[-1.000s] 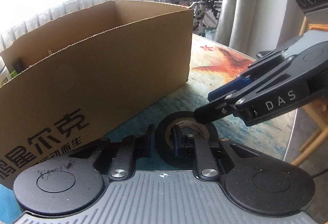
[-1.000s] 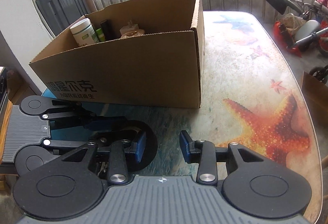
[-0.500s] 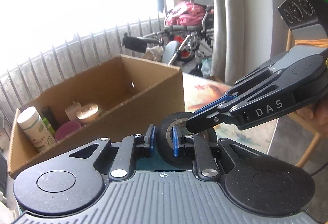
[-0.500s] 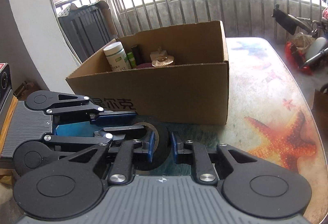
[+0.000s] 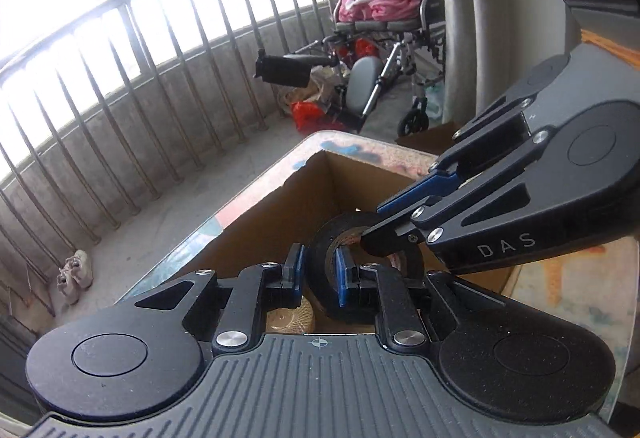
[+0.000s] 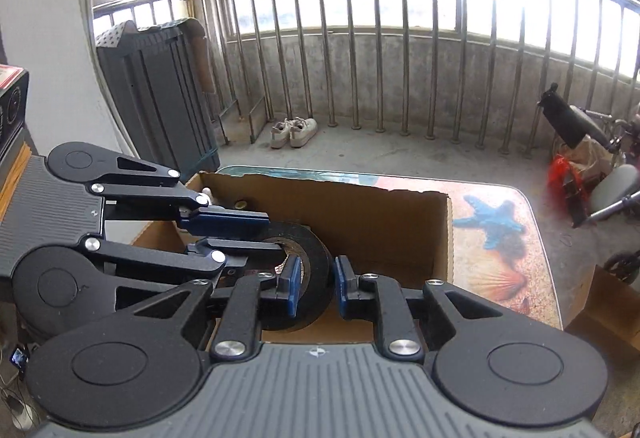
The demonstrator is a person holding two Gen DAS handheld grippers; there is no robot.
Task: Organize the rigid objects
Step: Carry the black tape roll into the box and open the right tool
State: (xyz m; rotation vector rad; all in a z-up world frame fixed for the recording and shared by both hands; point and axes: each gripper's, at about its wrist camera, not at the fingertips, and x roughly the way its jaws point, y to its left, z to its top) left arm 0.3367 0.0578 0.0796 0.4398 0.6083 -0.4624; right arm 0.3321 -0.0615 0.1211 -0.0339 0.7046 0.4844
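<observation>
Hanging over the open box (image 6: 400, 230), the tape (image 6: 312, 278) is pinched from two sides: the left gripper (image 5: 318, 274) clamps one wall of the roll, one pad inside the core and one outside, and the right gripper (image 6: 316, 288) clamps the opposite wall the same way. Both tools tilt downward and cross at the roll, the right one reaching in from the right of the left view. Just below, inside the box, a gold lid (image 5: 290, 320) shows between the left fingers. The box stands on a table (image 6: 500, 250) with starfish print. Beyond are the railing (image 6: 360, 77), shoes (image 6: 294, 131) on the floor and a wheelchair (image 5: 384, 49) with pink cloth.
</observation>
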